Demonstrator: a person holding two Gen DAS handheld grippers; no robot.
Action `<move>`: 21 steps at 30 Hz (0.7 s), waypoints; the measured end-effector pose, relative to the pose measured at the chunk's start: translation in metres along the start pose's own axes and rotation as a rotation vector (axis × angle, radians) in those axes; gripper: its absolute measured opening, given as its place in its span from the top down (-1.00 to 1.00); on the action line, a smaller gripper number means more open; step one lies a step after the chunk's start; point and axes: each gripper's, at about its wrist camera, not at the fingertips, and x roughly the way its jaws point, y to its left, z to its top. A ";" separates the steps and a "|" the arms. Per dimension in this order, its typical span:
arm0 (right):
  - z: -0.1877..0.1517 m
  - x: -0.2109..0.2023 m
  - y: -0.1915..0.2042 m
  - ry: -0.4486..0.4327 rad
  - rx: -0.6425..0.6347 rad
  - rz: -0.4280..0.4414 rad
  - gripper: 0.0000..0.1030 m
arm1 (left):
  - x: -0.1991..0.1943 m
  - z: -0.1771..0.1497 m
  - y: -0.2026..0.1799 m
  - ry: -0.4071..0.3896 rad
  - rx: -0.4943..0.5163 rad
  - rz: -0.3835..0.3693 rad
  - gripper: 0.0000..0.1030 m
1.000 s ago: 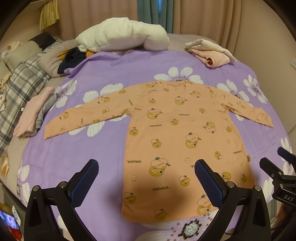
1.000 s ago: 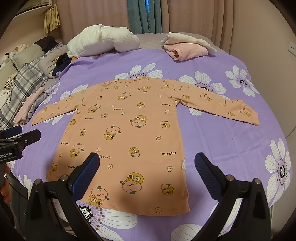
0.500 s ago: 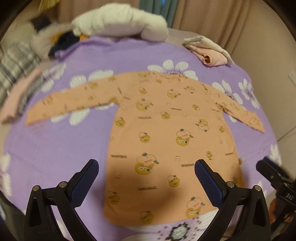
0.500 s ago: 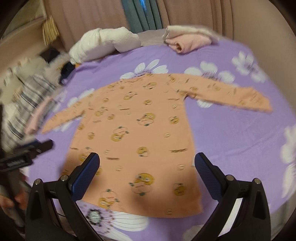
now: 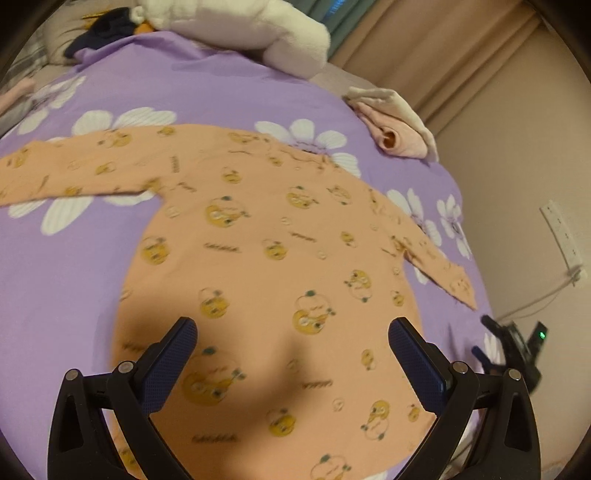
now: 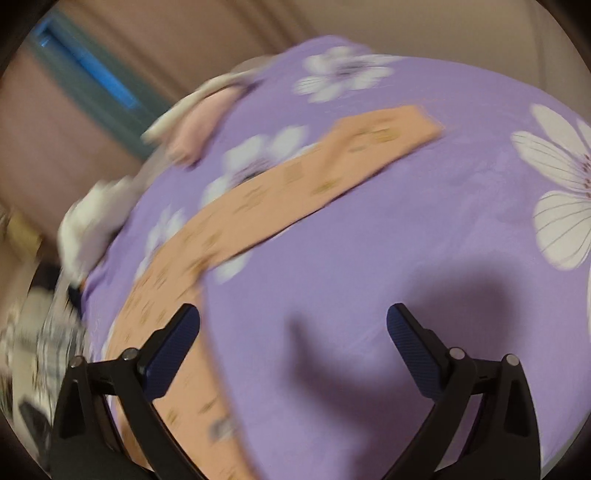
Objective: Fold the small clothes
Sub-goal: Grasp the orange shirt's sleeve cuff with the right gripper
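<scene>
An orange long-sleeved child's top (image 5: pixel 266 258) with yellow cartoon prints lies flat on the purple flowered bedspread (image 5: pixel 66 280), sleeves spread out. My left gripper (image 5: pixel 291 332) is open and empty, hovering over the top's lower body. My right gripper (image 6: pixel 293 317) is open and empty above bare bedspread, beside the top's right side edge, with the right sleeve (image 6: pixel 332 162) stretching away ahead. The right wrist view is blurred. The right gripper's tips (image 5: pixel 495 343) show at the left wrist view's right edge.
A folded pink and cream garment (image 5: pixel 395 125) lies at the far side of the bed, also in the right wrist view (image 6: pixel 195 122). A white fluffy blanket (image 5: pixel 251 26) and dark clothes (image 5: pixel 99 33) lie at the head. Wall and socket (image 5: pixel 561 236) stand right.
Both grippers have dropped closer to the bed. The left has moved in over the top's lower body. The right has swung right, toward the right sleeve. Both stay open.
</scene>
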 end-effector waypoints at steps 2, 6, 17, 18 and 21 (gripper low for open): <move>0.021 0.010 -0.021 -0.023 0.063 -0.020 -0.81 | 0.007 0.008 -0.005 0.012 0.017 0.002 -0.98; 0.058 0.034 -0.058 -0.046 0.214 -0.001 -0.66 | 0.018 0.022 -0.007 0.038 0.002 -0.002 -0.98; 0.105 0.068 -0.077 -0.138 0.367 0.062 -0.11 | 0.031 0.036 -0.013 0.043 -0.005 0.032 -0.99; 0.107 0.070 -0.081 -0.150 0.389 0.072 -0.04 | 0.032 0.037 -0.014 0.045 -0.002 0.036 -0.99; 0.108 0.075 -0.094 -0.152 0.437 0.072 0.57 | 0.035 0.038 -0.014 0.054 0.003 0.049 -0.98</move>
